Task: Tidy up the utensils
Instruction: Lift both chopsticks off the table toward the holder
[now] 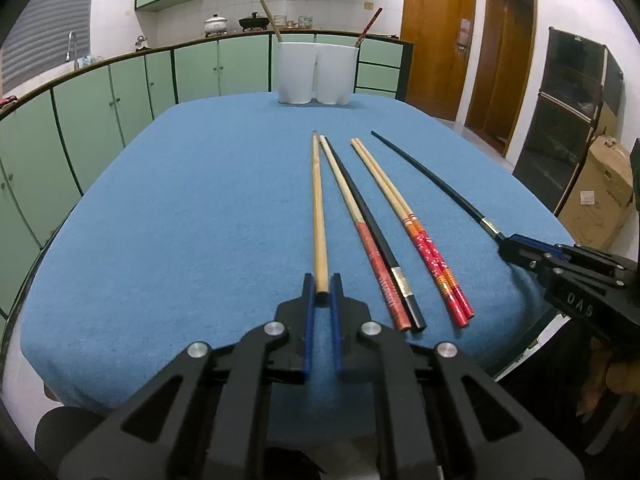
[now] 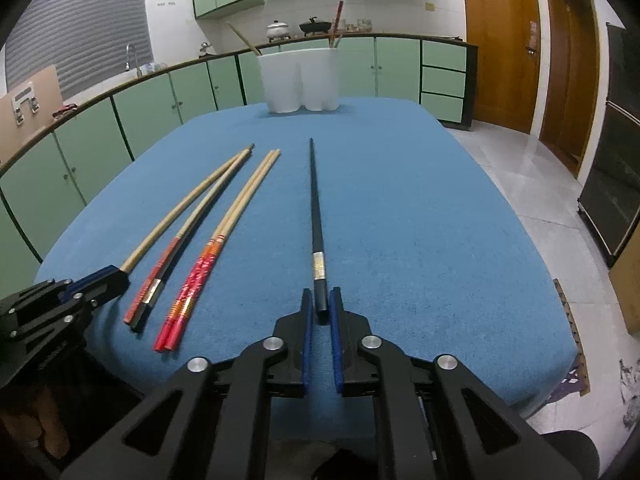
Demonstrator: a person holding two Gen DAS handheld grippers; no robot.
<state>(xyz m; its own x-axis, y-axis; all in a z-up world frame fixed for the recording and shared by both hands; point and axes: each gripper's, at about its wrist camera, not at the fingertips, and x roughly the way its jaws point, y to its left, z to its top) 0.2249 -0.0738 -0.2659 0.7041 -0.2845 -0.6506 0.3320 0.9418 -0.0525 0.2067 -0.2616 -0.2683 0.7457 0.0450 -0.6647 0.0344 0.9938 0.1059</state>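
Straddling the near butt of the plain wooden chopstick (image 1: 318, 216), the left gripper (image 1: 322, 294) has its blue pads narrowed around it, seemingly touching; cannot tell if it's fully clamped. Same on the other side: right gripper (image 2: 321, 306) narrowed around the butt of the lone black chopstick (image 2: 316, 216). Both sticks lie flat on the blue cloth (image 1: 180, 220), long axes running straight ahead from each gripper, tips aimed at the white holder (image 1: 316, 74) at the far table edge. Between them, untouched: a red-handled stick beside another black one (image 1: 374, 236), and a red patterned pair (image 1: 404, 216). Each arm is nearest its own stick. Likely next move: lift and carry forward along that axis, then tip upright into a compartment.
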